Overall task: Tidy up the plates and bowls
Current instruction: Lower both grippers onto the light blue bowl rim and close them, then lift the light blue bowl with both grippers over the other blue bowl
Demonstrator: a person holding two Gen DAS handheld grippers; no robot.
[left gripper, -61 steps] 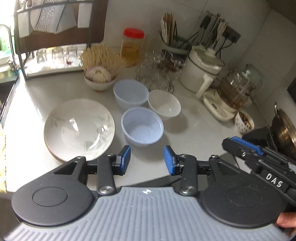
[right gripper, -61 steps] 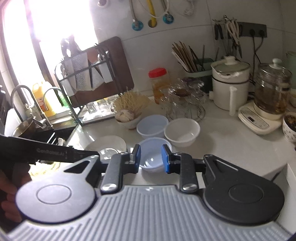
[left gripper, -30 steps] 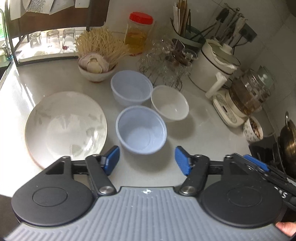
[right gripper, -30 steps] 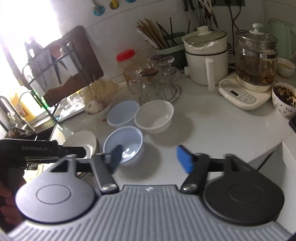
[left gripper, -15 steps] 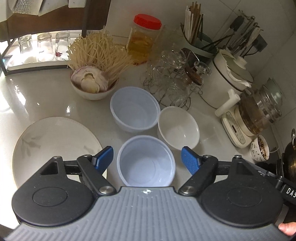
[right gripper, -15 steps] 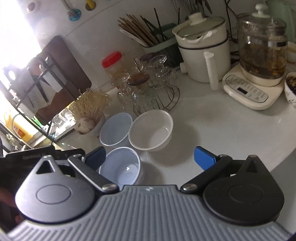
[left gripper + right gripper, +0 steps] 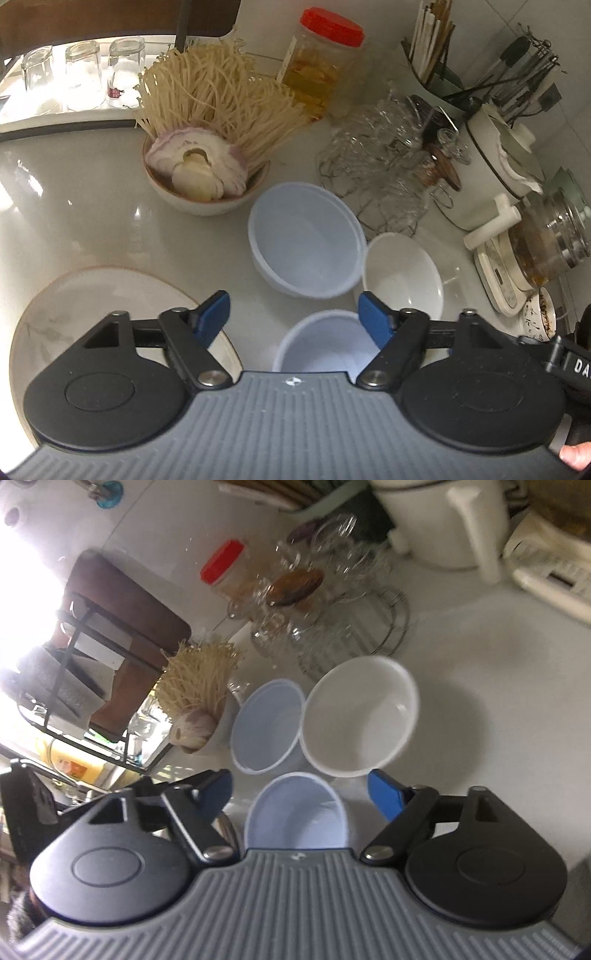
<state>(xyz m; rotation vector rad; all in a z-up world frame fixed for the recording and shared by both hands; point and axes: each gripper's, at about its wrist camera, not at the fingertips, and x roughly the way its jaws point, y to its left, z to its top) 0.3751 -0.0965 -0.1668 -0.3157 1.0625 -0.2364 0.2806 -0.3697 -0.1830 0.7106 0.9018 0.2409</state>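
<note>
Pale-blue bowl: we are seeing the near round plastic bowl (image 7: 317, 343) between both grippers' spread jaws.
Left gripper (image 7: 293, 314): closing, touching nothing.
Right gripper (image 7: 299, 794): closing, touching nothing.

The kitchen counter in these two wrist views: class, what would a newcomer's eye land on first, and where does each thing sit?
Probably the bowl of enoki mushrooms at the back left, with the red-lidded jar behind it. Mid-counter sit three empty bowls: two pale blue bowls and a white bowl on their right. A large plate lies at the near left.
</note>
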